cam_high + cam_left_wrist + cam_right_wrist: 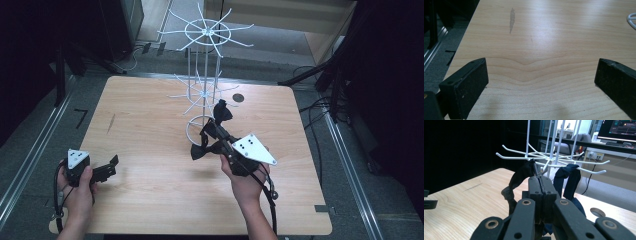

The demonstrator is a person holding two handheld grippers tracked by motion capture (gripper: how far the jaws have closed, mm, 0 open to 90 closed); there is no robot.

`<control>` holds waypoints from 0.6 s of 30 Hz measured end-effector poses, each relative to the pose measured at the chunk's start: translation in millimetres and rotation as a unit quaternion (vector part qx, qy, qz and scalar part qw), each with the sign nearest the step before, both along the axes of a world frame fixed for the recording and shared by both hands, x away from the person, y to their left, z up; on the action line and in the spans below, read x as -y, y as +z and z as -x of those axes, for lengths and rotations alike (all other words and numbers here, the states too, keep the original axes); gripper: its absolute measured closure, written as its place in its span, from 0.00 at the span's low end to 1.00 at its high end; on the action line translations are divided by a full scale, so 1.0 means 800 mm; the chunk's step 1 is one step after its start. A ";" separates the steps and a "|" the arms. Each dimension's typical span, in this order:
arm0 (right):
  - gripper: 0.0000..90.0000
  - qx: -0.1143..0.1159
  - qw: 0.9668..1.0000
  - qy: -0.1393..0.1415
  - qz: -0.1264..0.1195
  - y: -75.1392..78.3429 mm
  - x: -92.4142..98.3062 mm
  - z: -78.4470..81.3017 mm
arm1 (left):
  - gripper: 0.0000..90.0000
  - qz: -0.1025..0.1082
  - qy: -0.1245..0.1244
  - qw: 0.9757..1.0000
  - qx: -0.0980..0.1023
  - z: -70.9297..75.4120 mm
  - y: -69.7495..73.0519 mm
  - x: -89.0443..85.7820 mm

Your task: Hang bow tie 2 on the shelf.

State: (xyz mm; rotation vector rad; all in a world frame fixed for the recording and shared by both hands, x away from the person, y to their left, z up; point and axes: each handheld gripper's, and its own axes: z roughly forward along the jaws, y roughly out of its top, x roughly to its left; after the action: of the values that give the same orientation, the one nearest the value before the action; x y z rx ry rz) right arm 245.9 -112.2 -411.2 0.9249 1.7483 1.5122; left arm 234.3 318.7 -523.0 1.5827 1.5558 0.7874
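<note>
The wood surface (150, 190) is the biggest thing. On it, near the far middle, stands a tall white wire rack (204, 75) w/ thin arms at two levels. A dark cloth (570, 180) hangs on a low arm. Another black cloth (520, 178) is up by that arm too, just in front of the rack's foot. The right gripper (210, 131) has its jaws shut tight on this cloth. The left gripper (111, 167) sits at the near left, well apart, jaws wide open & holding nothing.
</note>
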 end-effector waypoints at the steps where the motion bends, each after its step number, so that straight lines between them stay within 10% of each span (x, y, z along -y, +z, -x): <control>1: 1.00 0.002 1.000 0.000 0.000 0.001 0.000 0.000 | 0.00 0.000 0.000 1.000 0.000 0.000 0.000 0.000; 18: 1.00 0.008 1.000 -0.002 -0.003 0.013 0.001 -0.004 | 0.00 -0.001 0.000 1.000 -0.001 0.000 0.000 0.000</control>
State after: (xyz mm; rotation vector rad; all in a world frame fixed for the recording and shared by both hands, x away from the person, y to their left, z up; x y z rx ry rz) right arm 249.1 -113.1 -400.5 0.9173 1.7300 1.5190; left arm 234.2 318.8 -522.9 1.5852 1.5560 0.7882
